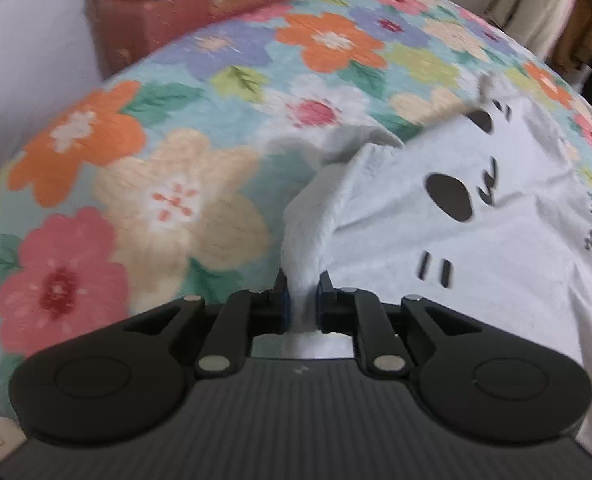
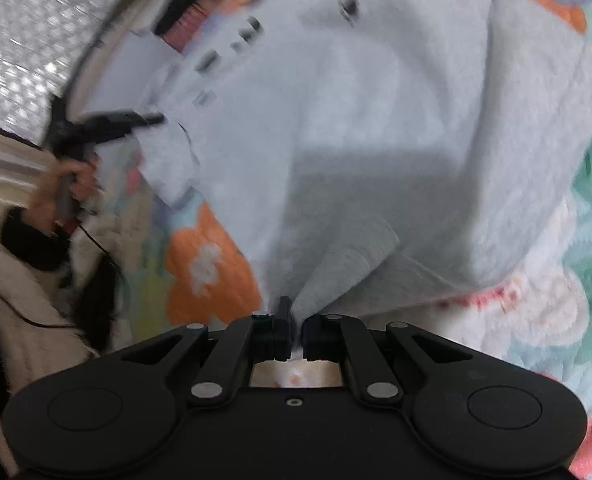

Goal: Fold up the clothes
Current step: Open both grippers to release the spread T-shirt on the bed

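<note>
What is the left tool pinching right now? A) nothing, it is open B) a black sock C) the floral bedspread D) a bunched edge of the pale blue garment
D: the left tool is shut on a gathered fold of the pale blue garment, which drapes over the floral bedspread.

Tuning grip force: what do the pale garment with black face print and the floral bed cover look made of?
Pale garment with black face print: looks like soft knit cotton or fleece, matte; it bunches into soft folds where the left gripper and right gripper pinch it. Floral bed cover: seems plush or textured fabric, matte, with a slightly fuzzy surface. Blur leaves both uncertain.
</note>
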A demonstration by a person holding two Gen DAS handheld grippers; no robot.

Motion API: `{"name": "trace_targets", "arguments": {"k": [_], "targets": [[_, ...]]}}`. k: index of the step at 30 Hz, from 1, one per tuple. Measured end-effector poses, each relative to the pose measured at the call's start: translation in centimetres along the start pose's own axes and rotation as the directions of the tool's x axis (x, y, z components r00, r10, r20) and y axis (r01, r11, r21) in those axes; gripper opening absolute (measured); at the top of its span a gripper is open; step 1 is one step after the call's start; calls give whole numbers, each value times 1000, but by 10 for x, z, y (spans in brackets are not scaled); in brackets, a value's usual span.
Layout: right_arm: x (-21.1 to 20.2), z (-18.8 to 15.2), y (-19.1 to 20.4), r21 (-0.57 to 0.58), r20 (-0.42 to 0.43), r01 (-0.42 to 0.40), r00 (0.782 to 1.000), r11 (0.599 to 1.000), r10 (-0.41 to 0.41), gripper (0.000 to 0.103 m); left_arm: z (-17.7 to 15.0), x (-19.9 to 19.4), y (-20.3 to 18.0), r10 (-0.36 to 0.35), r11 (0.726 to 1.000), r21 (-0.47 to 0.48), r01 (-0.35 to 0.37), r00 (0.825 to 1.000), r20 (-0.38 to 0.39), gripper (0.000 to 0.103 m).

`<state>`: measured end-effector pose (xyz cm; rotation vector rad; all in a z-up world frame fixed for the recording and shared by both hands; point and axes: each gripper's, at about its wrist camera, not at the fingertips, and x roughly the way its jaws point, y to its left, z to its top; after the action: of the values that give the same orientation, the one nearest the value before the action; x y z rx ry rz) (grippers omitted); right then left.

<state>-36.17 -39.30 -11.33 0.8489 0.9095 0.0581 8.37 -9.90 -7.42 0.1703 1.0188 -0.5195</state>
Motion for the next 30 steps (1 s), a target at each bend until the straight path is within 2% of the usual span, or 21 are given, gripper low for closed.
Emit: {"name": "trace_targets", "arguments": {"k": [2, 3, 5, 8, 11, 13, 15, 17, 19, 20, 21, 24, 27, 30], "targets": [[-15, 7, 4, -8, 46, -14, 999, 1000, 14, 8, 1, -3, 1, 30, 1000, 4, -30, 999, 18, 16], [-17, 9, 6, -26, 37, 5, 999, 1000, -4, 8, 1, -5, 1, 47, 999, 7, -47, 999, 27, 16], [-5, 5, 4, -54, -39, 47, 998, 997, -49, 8, 1, -7, 1, 79, 997, 9, -79, 996, 43, 18], [22, -11, -7, -22, -133, 87, 987, 996, -90, 8, 1, -15, 2, 104, 994, 14, -106, 992, 68, 18], [37, -20, -10, -34, -176, 122, 976, 992, -126, 11, 4, -22, 0, 132, 990, 37, -136, 987, 88, 18], [34, -16, -13, -31, -185, 134, 973, 990, -138, 15, 4, -28, -2, 117, 991, 49, -123, 987, 107, 18], [21, -9, -20, -9, -144, 162, 976, 987, -162, 29, 4, -34, -6, 60, 996, 61, -69, 989, 132, 20], [10, 0, -34, 45, -72, 194, 979, 980, -190, 36, 4, -39, -14, -19, 997, 82, 7, 988, 156, 29], [-2, 8, -47, 101, -1, 221, 975, 970, -222, 46, 4, -41, -27, -103, 989, 120, 85, 982, 157, 35], [-7, 13, -54, 130, 33, 233, 970, 964, -239, 54, 3, -40, -35, -136, 984, 135, 116, 979, 153, 36], [-13, 17, -61, 158, 67, 243, 964, 957, -256, 56, 3, -38, -44, -165, 979, 149, 143, 975, 149, 36], [-31, 30, -81, 246, 166, 267, 936, 932, -312, 56, 2, -27, -74, -237, 962, 166, 216, 964, 122, 41], [-48, 43, -101, 335, 256, 278, 893, 900, -371, 56, 3, -9, -114, -311, 939, 179, 295, 948, 72, 41], [-52, 47, -124, 431, 300, 282, 851, 857, -431, 56, 4, 12, -156, -390, 908, 169, 382, 921, 12, 41]]}}
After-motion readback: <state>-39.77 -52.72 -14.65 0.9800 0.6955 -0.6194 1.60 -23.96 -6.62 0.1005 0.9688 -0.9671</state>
